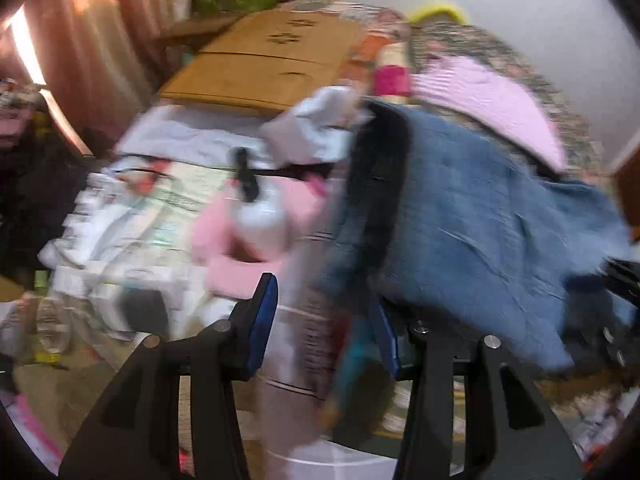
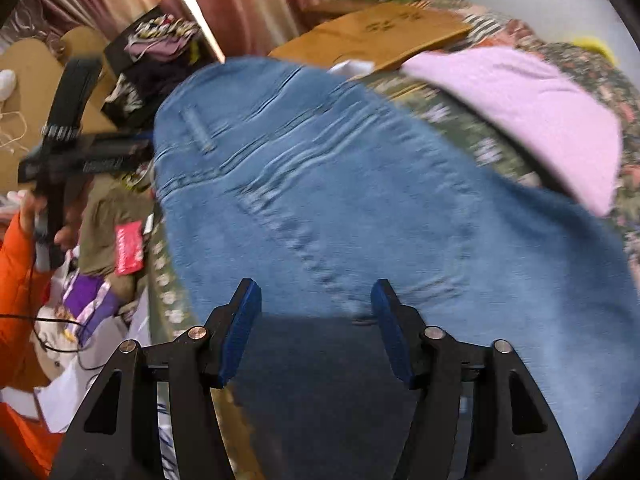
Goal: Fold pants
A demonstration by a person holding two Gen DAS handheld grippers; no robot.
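Right wrist view: blue jeans (image 2: pixel 340 200) lie spread over a bed (image 2: pixel 460 120) with a dark floral cover, filling most of the picture. The right gripper (image 2: pixel 316 304) hovers over the near part of the denim, its blue-padded jaws standing apart with nothing pinched between them; the cloth lies below the pads, and whether they brush it cannot be told. A pink cloth (image 2: pixel 520 116) rests on the bed beyond the jeans, its near edge overlapping them. A flat cardboard sheet (image 2: pixel 380 36) lies further back. At the far left, a hand (image 2: pixel 60 224) with an orange sleeve (image 2: pixel 16 280) holds the left gripper's black handle beside the bed.

Left wrist view (blurred by motion): the left gripper (image 1: pixel 326 316) points down at the edge of the bed, jaws apart. The jeans (image 1: pixel 460 220) lie to the right, and their lower edge drapes over the right-hand pad; a strip of pale and teal fabric hangs in the gap, too smeared to identify. Nothing looks clamped. Left of the jeans sit a white bottle (image 1: pixel 260 216), pink fabric (image 1: pixel 224 272) and a crumpled white cloth (image 1: pixel 316 128) among clutter. The pink cloth (image 1: pixel 492 104) and cardboard (image 1: pixel 272 60) appear behind.
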